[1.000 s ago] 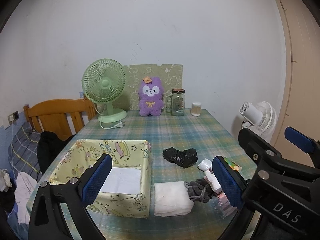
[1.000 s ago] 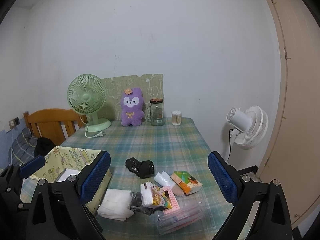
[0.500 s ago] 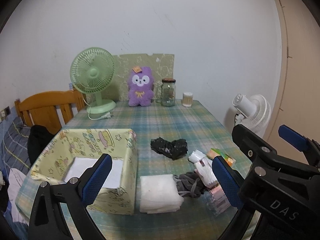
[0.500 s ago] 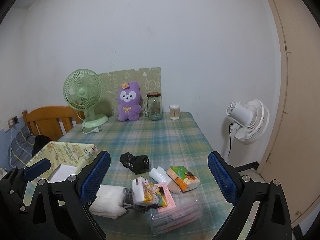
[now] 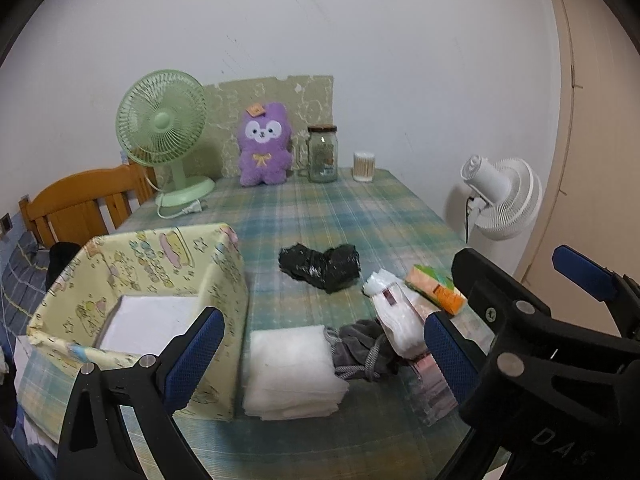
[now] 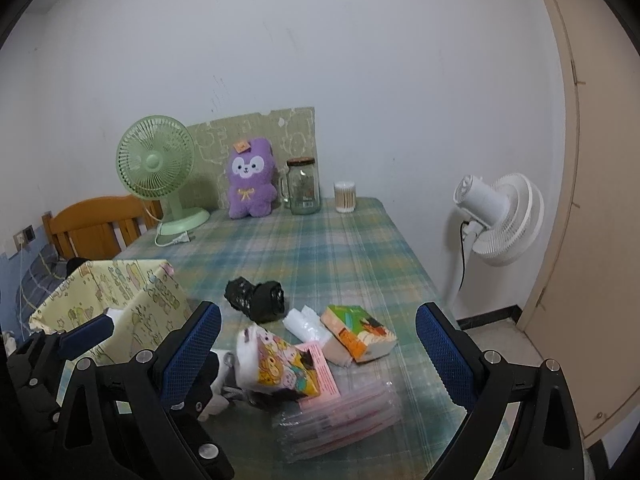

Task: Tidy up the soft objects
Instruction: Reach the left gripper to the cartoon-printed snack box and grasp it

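Left wrist — one box [image 5: 224, 264], two fans [image 5: 162, 120]

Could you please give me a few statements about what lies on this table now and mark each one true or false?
1. Both the left gripper and the right gripper are open and hold nothing. True.
2. The yellow fabric box is empty. False: a folded white item lies inside.
3. The black bundle lies in the box. False: it lies on the tablecloth.
4. The purple plush sits upright by the green fan. True.
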The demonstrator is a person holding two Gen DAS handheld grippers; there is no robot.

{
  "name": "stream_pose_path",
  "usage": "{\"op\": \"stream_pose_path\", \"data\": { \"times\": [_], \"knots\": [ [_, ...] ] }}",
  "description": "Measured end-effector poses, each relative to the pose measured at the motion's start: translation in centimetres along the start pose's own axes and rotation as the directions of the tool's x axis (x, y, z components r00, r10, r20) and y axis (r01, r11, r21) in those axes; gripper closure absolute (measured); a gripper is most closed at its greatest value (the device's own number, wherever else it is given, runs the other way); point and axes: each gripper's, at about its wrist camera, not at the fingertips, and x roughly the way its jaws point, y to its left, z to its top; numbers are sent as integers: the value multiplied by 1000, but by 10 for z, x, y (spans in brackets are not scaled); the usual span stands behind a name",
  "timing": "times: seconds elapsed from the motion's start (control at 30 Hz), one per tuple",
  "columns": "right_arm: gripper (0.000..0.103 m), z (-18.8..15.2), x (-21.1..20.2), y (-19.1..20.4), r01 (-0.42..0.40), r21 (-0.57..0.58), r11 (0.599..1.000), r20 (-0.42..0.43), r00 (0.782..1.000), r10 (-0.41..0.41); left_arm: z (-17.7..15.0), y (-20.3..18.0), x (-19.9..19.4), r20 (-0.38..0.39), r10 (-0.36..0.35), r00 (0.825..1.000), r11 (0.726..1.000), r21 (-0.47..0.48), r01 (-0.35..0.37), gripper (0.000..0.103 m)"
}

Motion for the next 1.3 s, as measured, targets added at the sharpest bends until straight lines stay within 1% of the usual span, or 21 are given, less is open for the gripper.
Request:
{"op": "stream_pose_path", "data": {
  "times": [0.1,0.23,0.37,0.53,0.7,0.77,0.83,0.87,0.93,1.0,1.03,1.1,1.13,1.2,1.3],
  "knots": [
    [4,-5,7,-2,1,-4,1000,-23,1000,-1,-5,-6,8,-27,14,1000,1000,5,-13,2],
    [4,-14,12,-6,-6,11,1000,-47,999,7,-10,-10,13,-43,10,999,1000,13,-10,2],
    [4,-22,16,-12,2,20,1000,-78,997,0,-18,-15,21,-79,-5,997,1000,18,7,3],
    [4,-31,21,-22,30,40,999,-114,993,-25,-23,-24,26,-94,-19,995,999,32,22,5],
    [4,-35,27,-36,67,71,995,-162,985,-54,-21,-34,30,-70,-5,998,998,67,9,5],
    [4,-36,28,-41,73,90,993,-166,984,-57,-20,-37,32,-65,-15,998,998,64,19,5],
    [4,-35,28,-46,83,101,991,-162,985,-66,-18,-38,35,-60,-19,998,998,64,23,8],
    [4,-35,29,-47,89,101,991,-160,985,-72,-17,-40,37,-58,-17,998,998,67,21,11],
    [4,-35,31,-49,98,104,990,-163,983,-80,-16,-41,41,-63,-17,998,997,68,21,14],
    [4,-35,34,-52,102,113,988,-170,982,-82,-15,-42,45,-66,-14,998,997,69,19,21],
    [4,-35,34,-53,105,116,988,-172,981,-84,-15,-42,47,-68,-15,998,997,70,20,23],
    [4,-35,37,-55,108,122,987,-177,981,-85,-14,-43,49,-69,-25,997,997,73,30,34],
    [4,-35,38,-55,107,125,986,-179,980,-84,-14,-43,50,-69,-35,997,996,76,40,37],
    [4,-35,40,-55,103,128,986,-184,980,-78,-15,-45,50,-71,-56,996,994,86,62,53],
    [4,-36,42,-51,101,118,988,-188,979,-78,-16,-46,50,-72,-56,996,994,92,63,57]
  ]
}}
